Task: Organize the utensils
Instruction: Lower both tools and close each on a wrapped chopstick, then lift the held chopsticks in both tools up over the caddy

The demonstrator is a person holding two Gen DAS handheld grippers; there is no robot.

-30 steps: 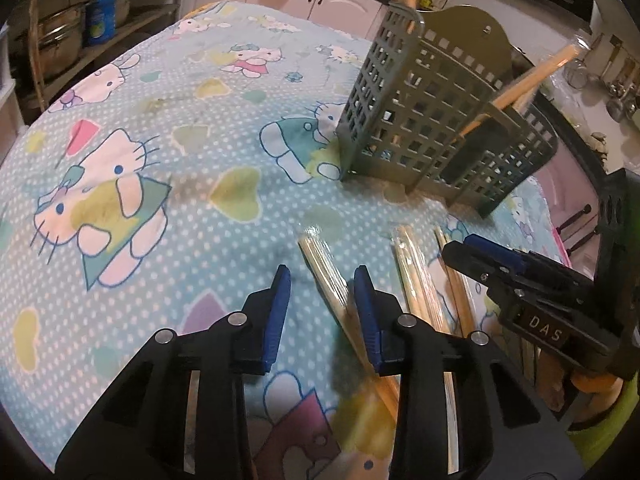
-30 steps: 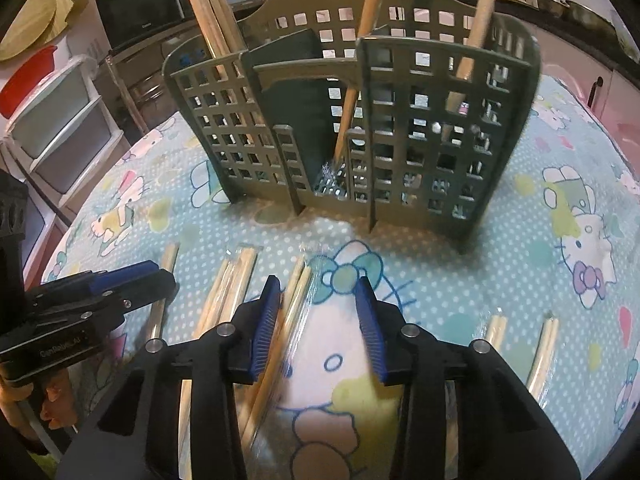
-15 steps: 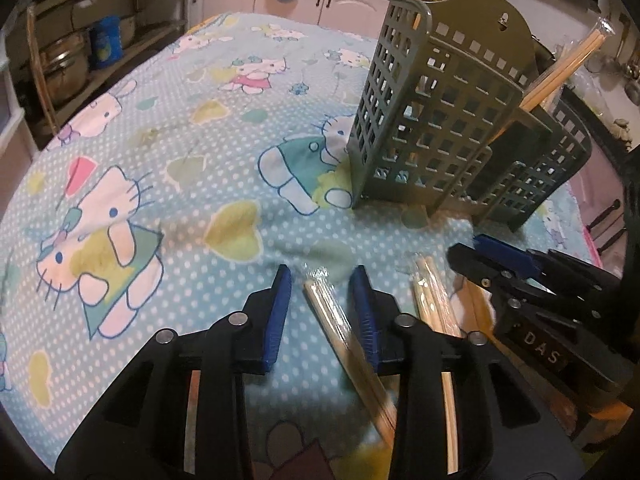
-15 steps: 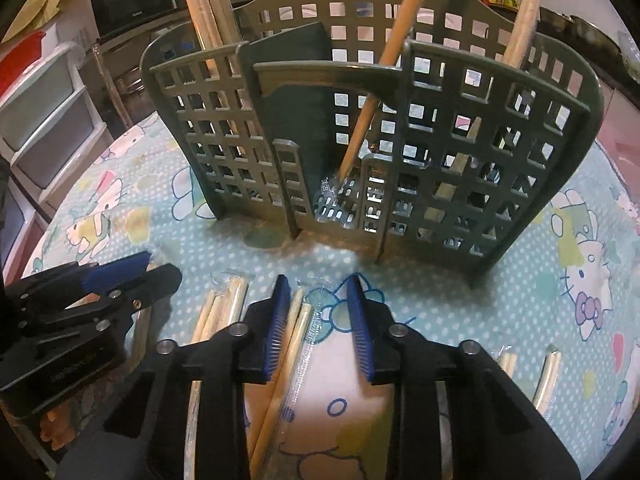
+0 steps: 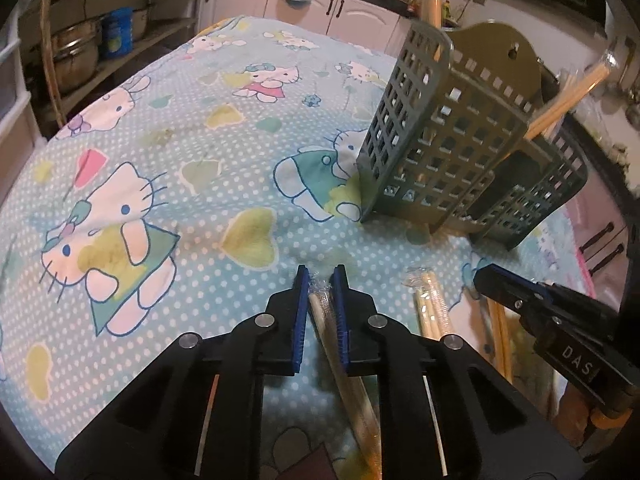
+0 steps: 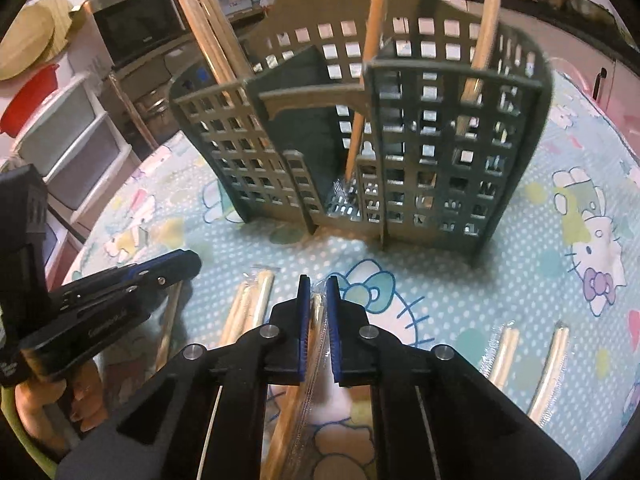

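Observation:
A grey lattice utensil holder point(image 5: 452, 152) stands on the Hello Kitty tablecloth point(image 5: 160, 160); it also shows in the right wrist view point(image 6: 400, 140) with several wooden sticks upright in its compartments. My left gripper point(image 5: 320, 292) is shut on a plastic-wrapped pair of chopsticks point(image 5: 344, 376) lying on the cloth. My right gripper point(image 6: 315, 300) is shut on another wrapped pair of chopsticks point(image 6: 296, 408). The right gripper also shows at the right of the left wrist view point(image 5: 540, 320), and the left gripper at the left of the right wrist view point(image 6: 120, 292).
More wrapped chopsticks lie on the cloth: a pair between the grippers point(image 5: 432, 308), also seen in the right wrist view point(image 6: 252, 304), and two further right point(image 6: 532, 360). Shelves with pots point(image 5: 76, 56) stand at the far left, drawers point(image 6: 68, 140) beyond the table edge.
Both grippers closed their jaws, each onto a wrapped pair of chopsticks, and moved slightly forward toward the holder.

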